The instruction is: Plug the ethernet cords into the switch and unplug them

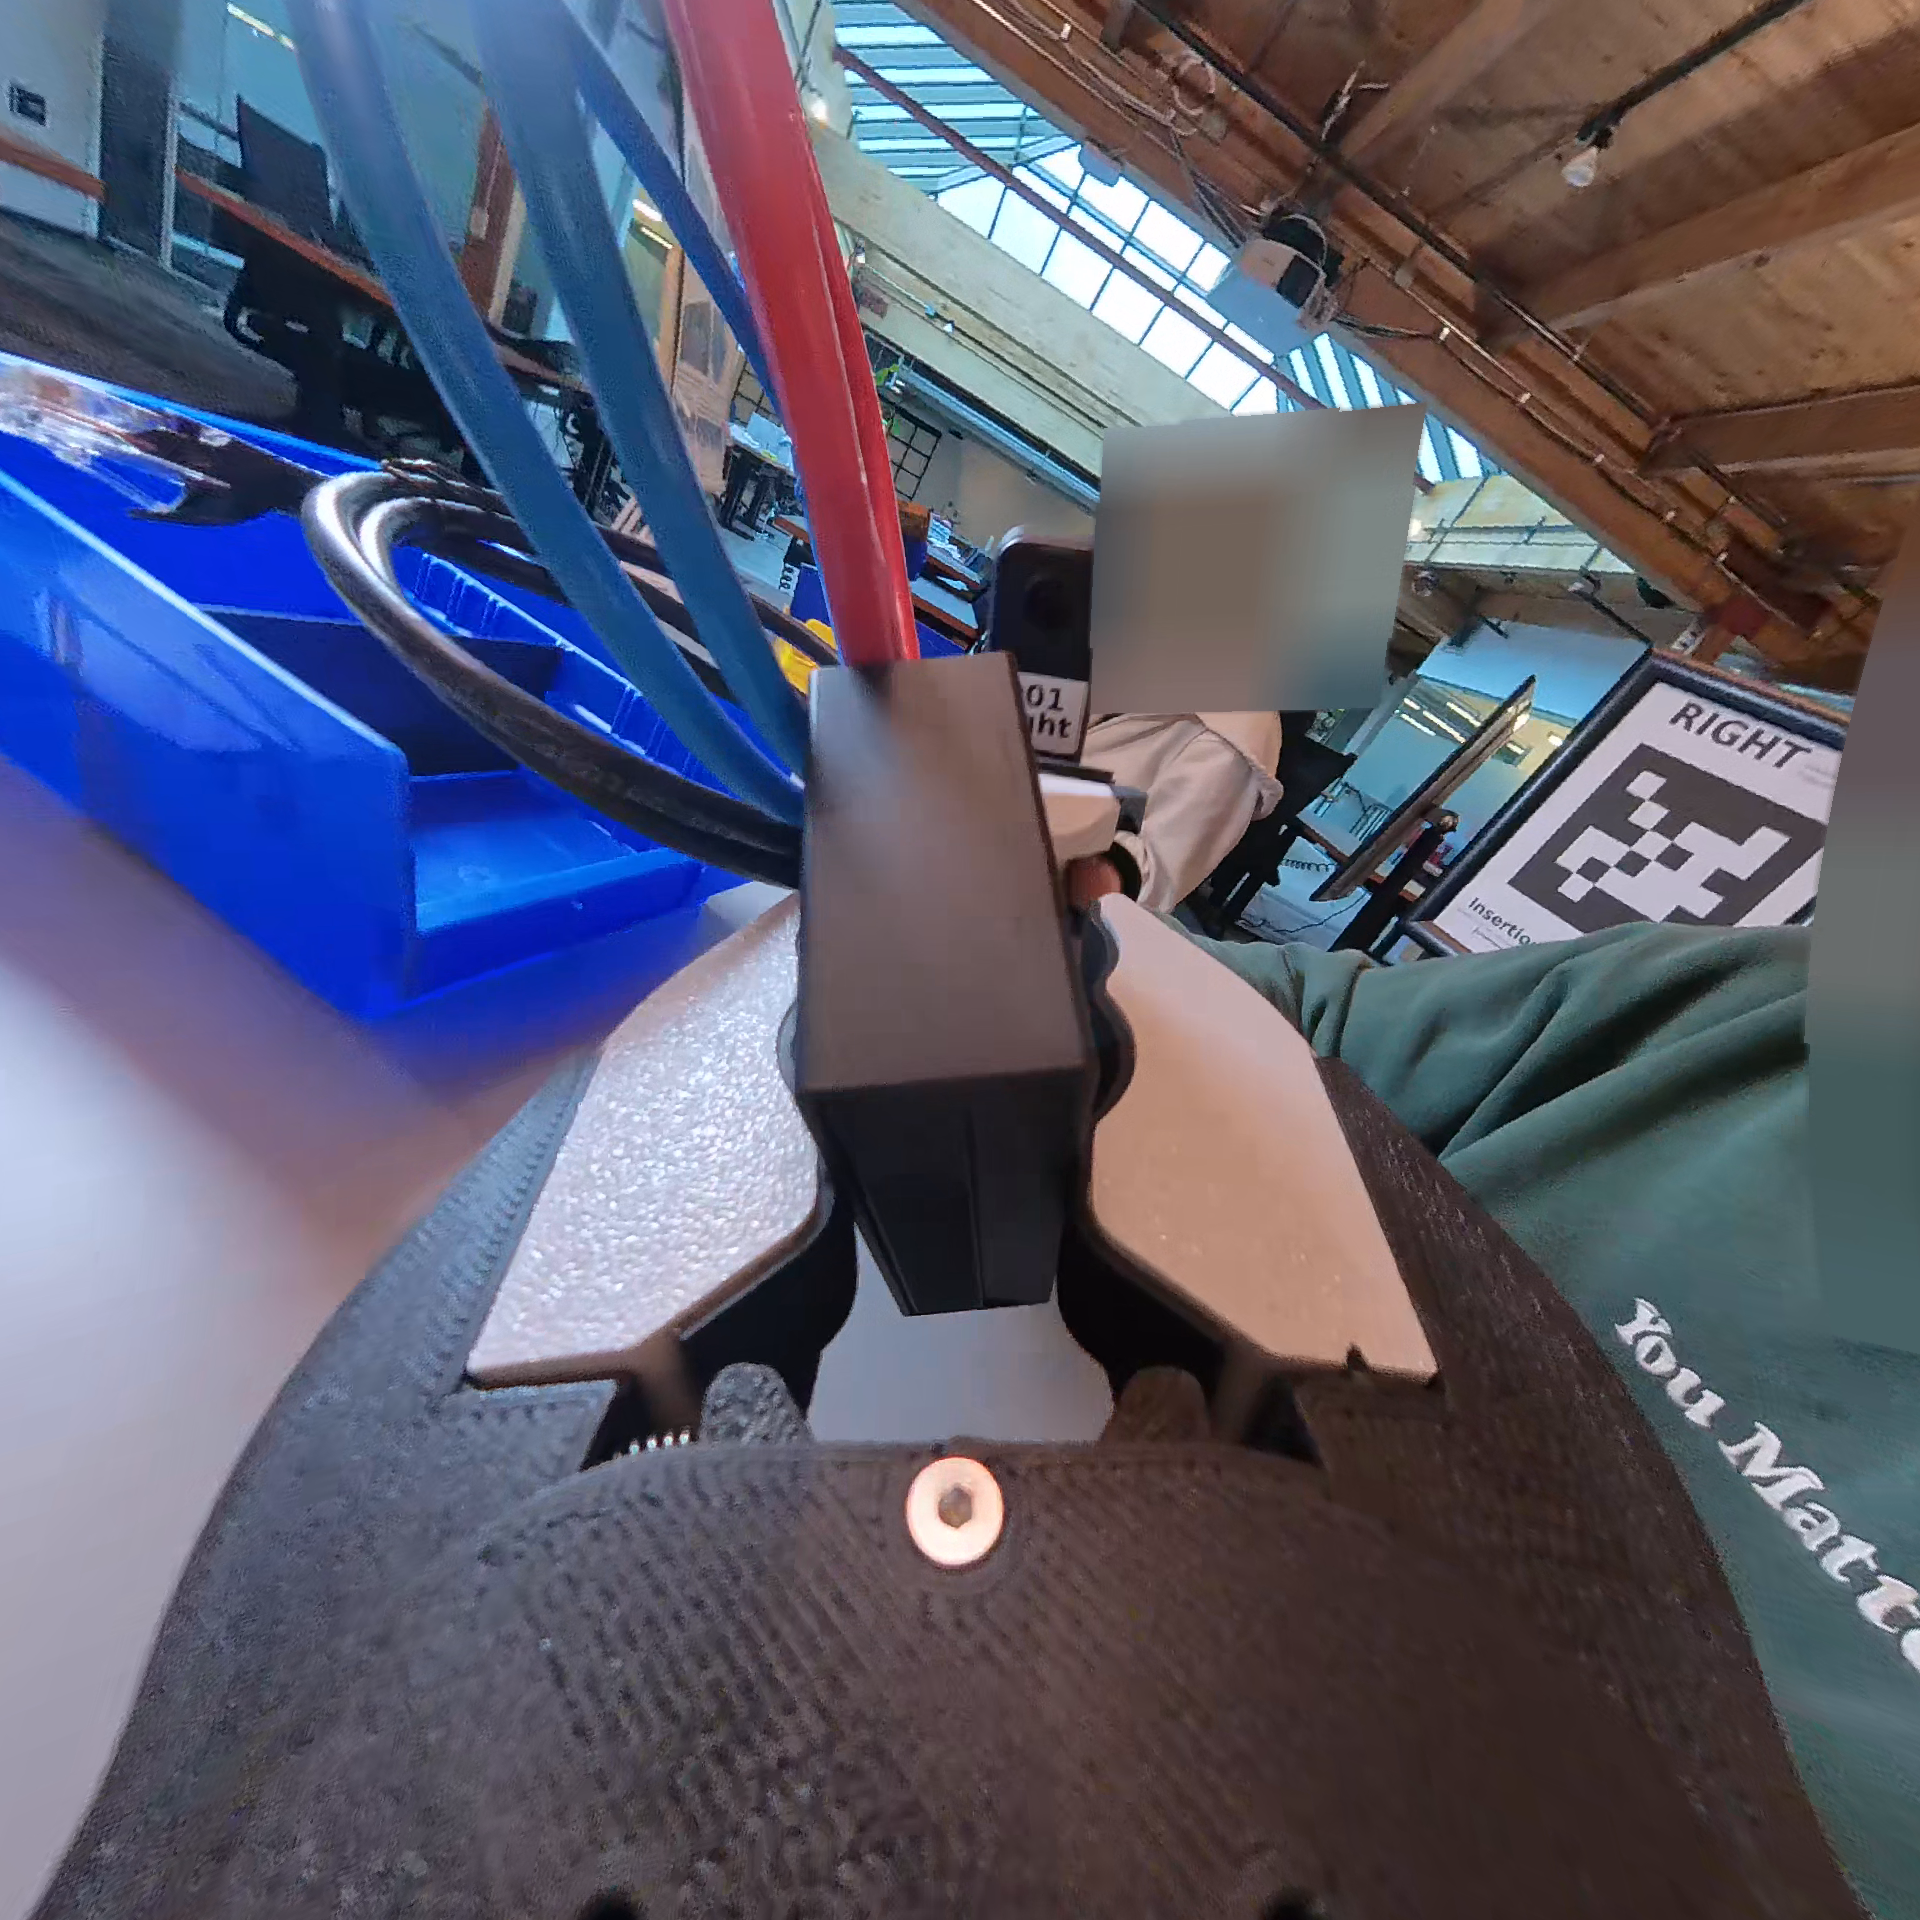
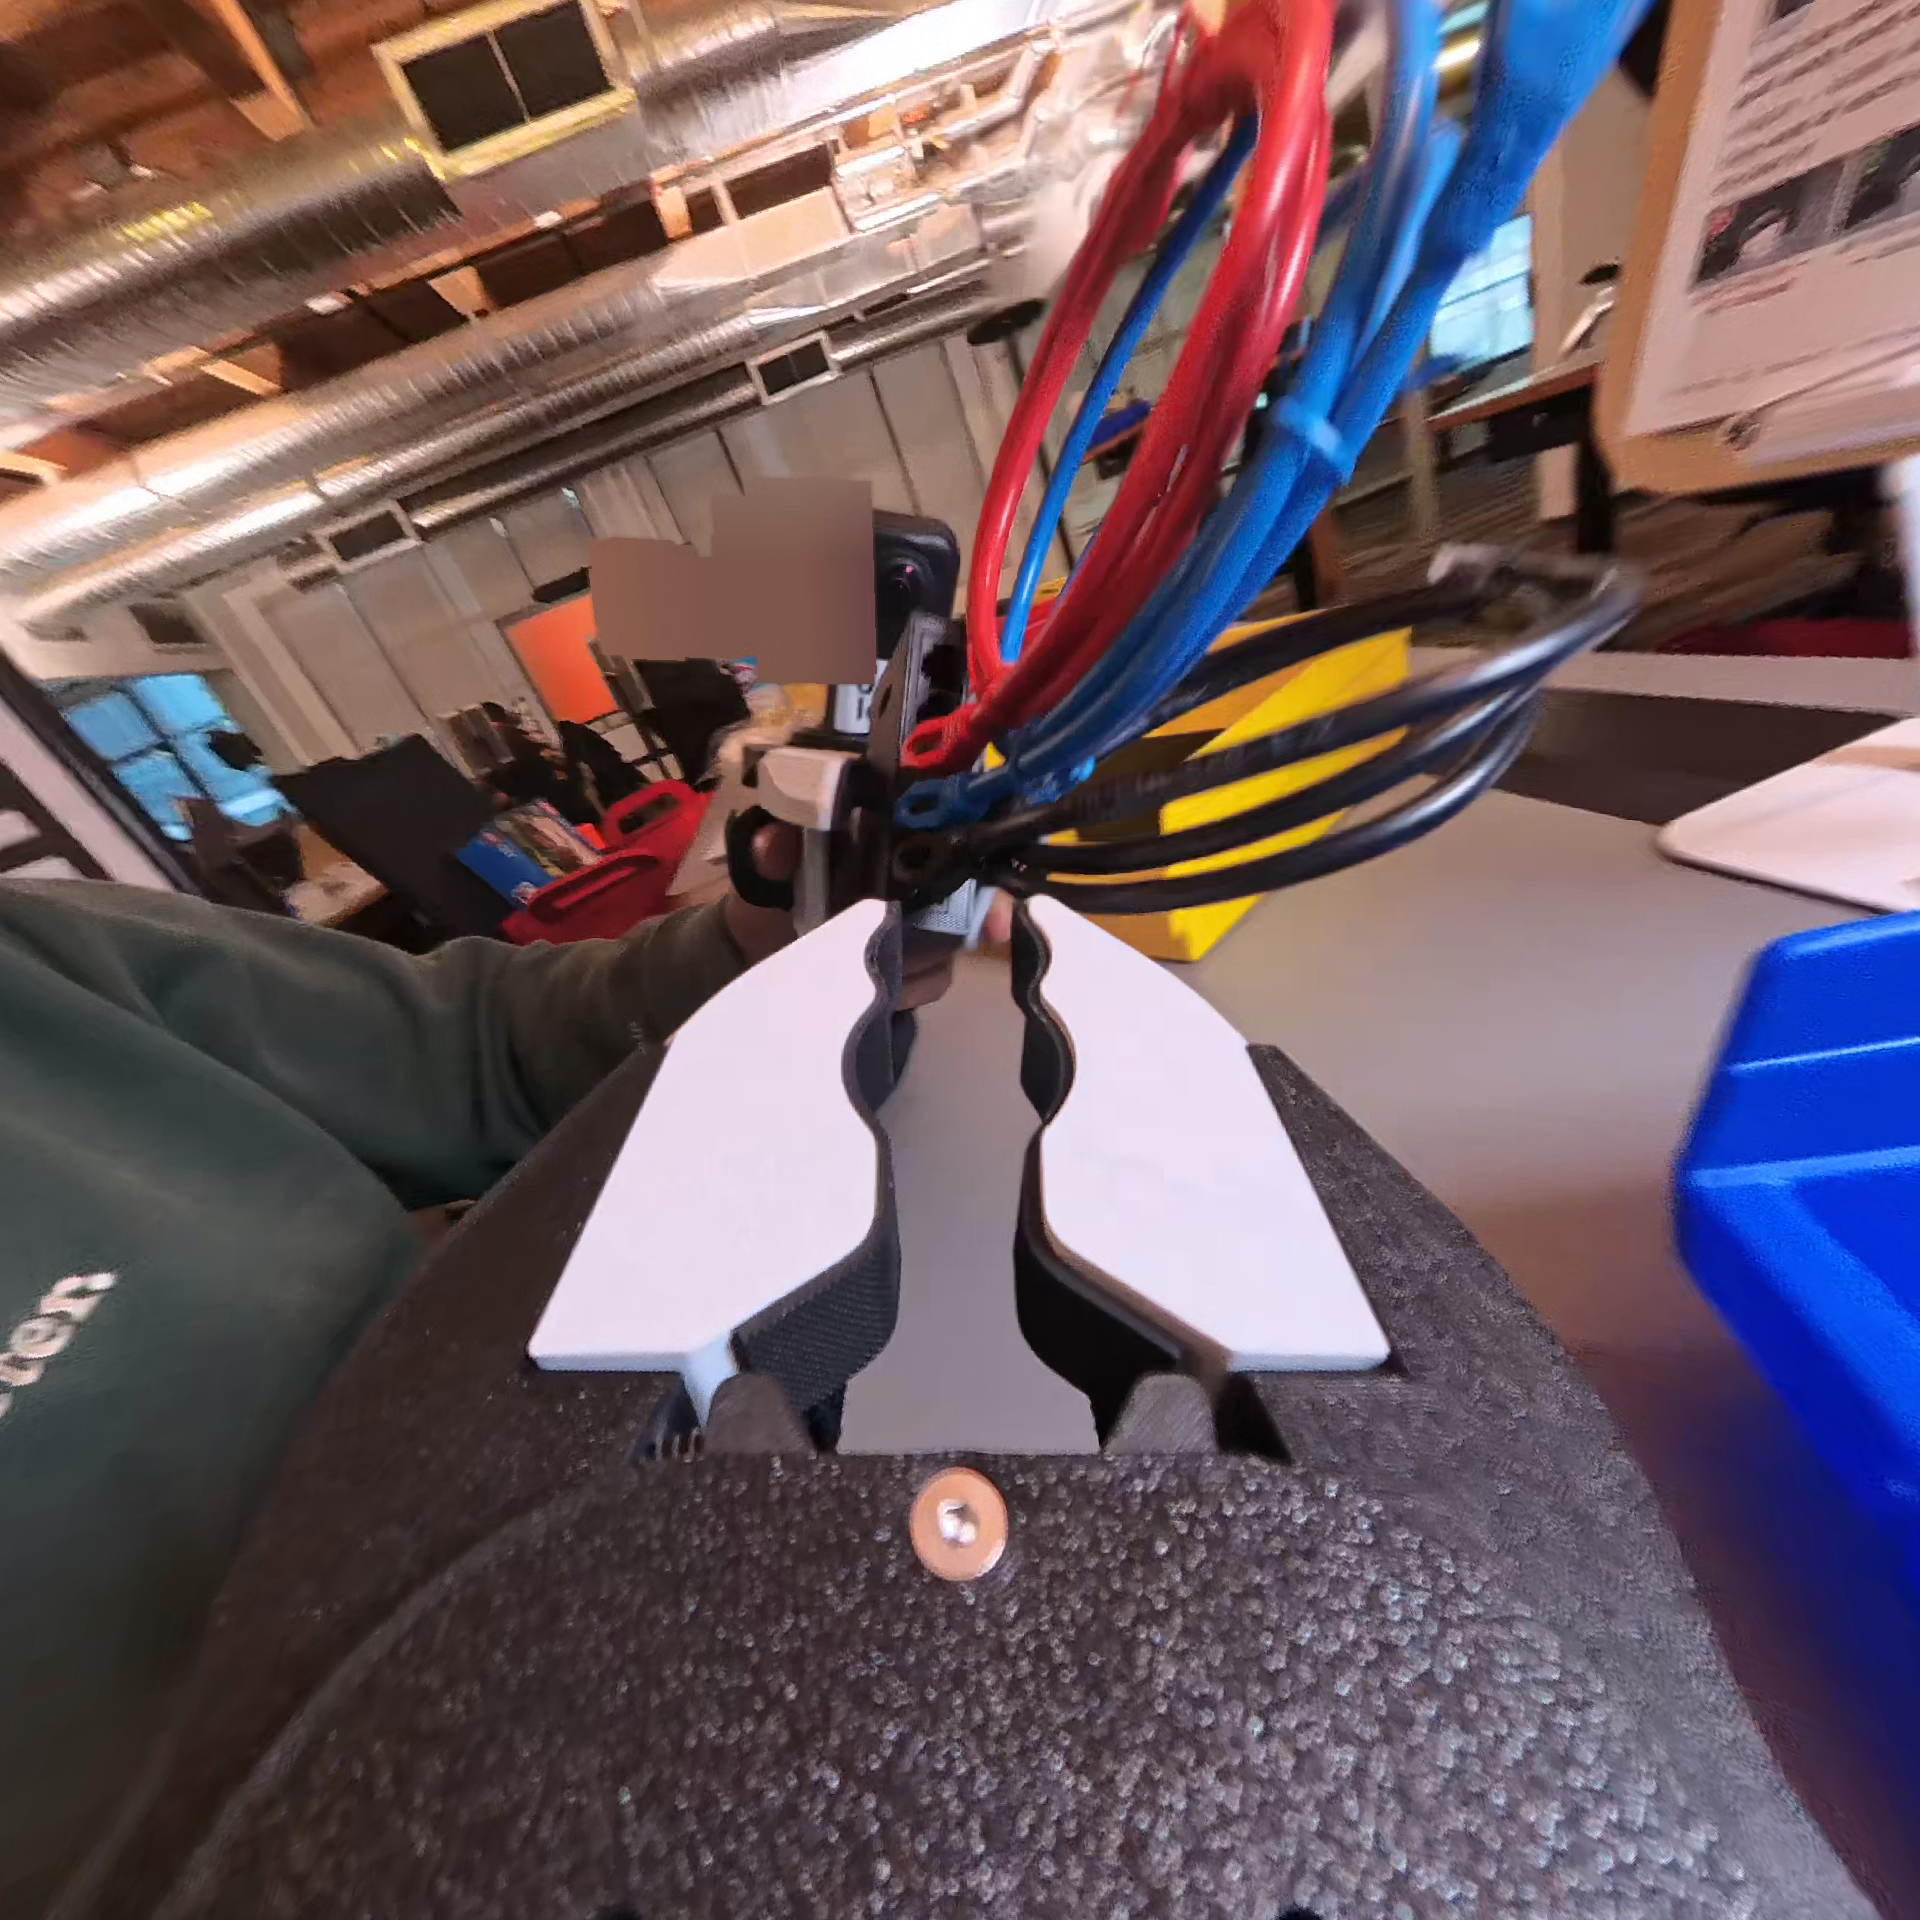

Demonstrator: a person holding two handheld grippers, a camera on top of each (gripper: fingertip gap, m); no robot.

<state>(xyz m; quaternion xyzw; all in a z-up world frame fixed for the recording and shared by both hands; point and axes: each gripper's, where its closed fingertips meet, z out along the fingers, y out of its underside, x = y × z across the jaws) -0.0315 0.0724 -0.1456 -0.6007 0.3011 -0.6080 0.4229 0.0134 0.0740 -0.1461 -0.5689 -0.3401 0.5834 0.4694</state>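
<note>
My left gripper (image 1: 940,997) is shut on the black switch (image 1: 925,914) and holds it upright above the table. A red cord (image 1: 800,343), blue cords (image 1: 582,343) and black cords (image 1: 468,644) run from its far side. In the right wrist view, the red plug (image 2: 933,740), blue plug (image 2: 928,802) and black plug (image 2: 914,858) sit in a column of ports. My right gripper (image 2: 951,920) has its jaws a narrow gap apart, closed on a clear ethernet plug (image 2: 943,916) just below the black plug. My right gripper also shows behind the switch in the left wrist view (image 1: 1086,821).
A blue plastic bin (image 1: 312,748) stands on the grey table (image 1: 156,1195) left of the switch and also shows in the right wrist view (image 2: 1818,1195). A yellow bin (image 2: 1247,748) sits behind the cords. The person's green sleeve (image 1: 1610,1091) lies to the right, with a framed marker sign (image 1: 1662,831) beyond. Spacing between my two grippers at the tips: around 6 cm.
</note>
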